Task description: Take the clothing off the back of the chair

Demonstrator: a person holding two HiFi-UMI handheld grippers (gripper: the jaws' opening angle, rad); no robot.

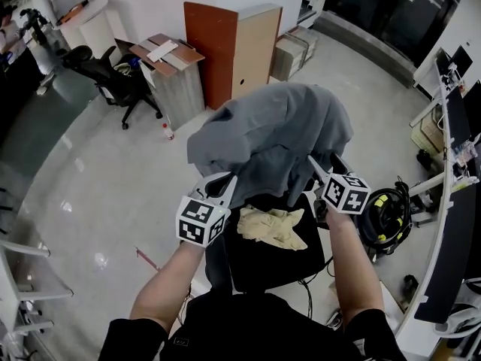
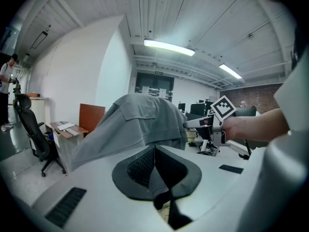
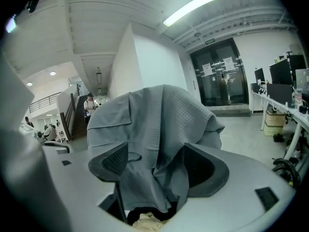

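A grey shirt (image 1: 270,126) hangs draped over the back of a black chair (image 1: 270,269). My left gripper (image 1: 228,180) is at the shirt's lower left hem and shut on a fold of it; in the left gripper view the pads (image 2: 140,166) meet with grey fabric wedged between them. My right gripper (image 1: 312,164) is at the shirt's right side. In the right gripper view it stands open (image 3: 157,163), with the shirt (image 3: 159,124) hanging loose between the two pads and neither pressing on it. A beige cloth (image 1: 274,226) lies on the seat.
A black office chair (image 1: 113,74), a low grey cabinet (image 1: 176,81) and a tall wooden cabinet (image 1: 233,51) stand behind on the pale floor. Desks with monitors (image 1: 451,224) line the right side, with a yellow-and-black device (image 1: 387,209) beside the chair.
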